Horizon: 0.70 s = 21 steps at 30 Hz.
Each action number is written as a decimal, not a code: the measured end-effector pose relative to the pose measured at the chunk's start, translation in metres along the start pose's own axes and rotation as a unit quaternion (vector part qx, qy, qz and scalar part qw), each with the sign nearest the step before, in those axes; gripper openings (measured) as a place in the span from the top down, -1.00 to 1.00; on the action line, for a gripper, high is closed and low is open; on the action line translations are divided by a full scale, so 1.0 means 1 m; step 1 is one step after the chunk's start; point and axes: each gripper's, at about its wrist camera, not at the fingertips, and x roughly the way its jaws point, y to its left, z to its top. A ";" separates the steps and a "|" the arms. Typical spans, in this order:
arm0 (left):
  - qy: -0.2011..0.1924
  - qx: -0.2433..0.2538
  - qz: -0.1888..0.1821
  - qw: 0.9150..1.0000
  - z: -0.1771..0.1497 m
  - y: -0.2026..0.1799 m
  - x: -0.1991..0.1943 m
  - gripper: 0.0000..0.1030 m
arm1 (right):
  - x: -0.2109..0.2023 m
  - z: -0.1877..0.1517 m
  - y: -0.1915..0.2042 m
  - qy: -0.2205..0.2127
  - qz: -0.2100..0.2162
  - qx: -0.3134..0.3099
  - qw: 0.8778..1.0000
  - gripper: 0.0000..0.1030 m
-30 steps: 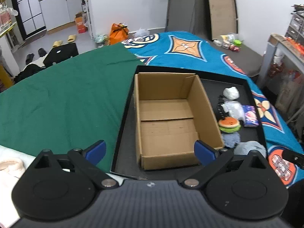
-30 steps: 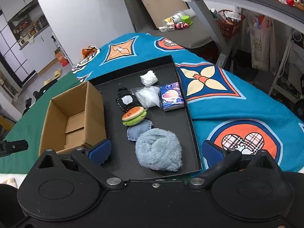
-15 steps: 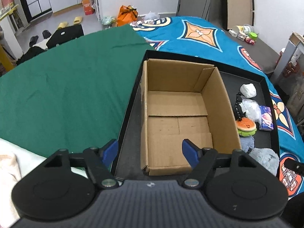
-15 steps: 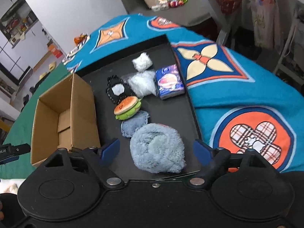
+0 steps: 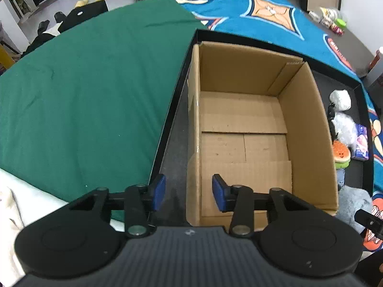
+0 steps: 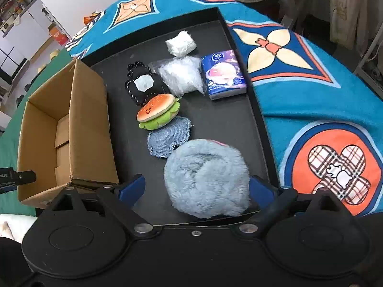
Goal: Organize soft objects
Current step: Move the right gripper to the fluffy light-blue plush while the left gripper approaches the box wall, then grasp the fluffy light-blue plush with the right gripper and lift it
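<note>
We see our left gripper (image 5: 188, 192) with its jaws just narrowed to a partial gap, straddling the near left wall of the open brown cardboard box (image 5: 253, 129), which sits in the black shallow tray (image 6: 215, 119); the blue pads do not yet press the wall. Our right gripper (image 6: 196, 186) has just spread wide again, one finger on either side of the fluffy pale-blue plush cushion (image 6: 205, 179) to the right of the box, nothing gripped yet. Beyond the cushion, also right of the box, lie the frayed denim patch (image 6: 167, 138), the hamburger-shaped plush toy (image 6: 158, 111) and the blue packet of tissues (image 6: 223, 74). We judge that the left pads could crush or tip the thin wall if they close off-centre; the box might then slide in the tray. We also think the cushion's springy pile may slip from a shallow pinch, or the left finger may drag the denim patch along; a drop at the box rim seems likely if the box shifts.
</note>
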 end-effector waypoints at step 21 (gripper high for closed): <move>-0.008 0.025 -0.021 0.999 -0.006 0.002 0.001 0.80 | 0.009 -0.001 0.013 -0.025 -0.041 -0.026 0.999 -0.19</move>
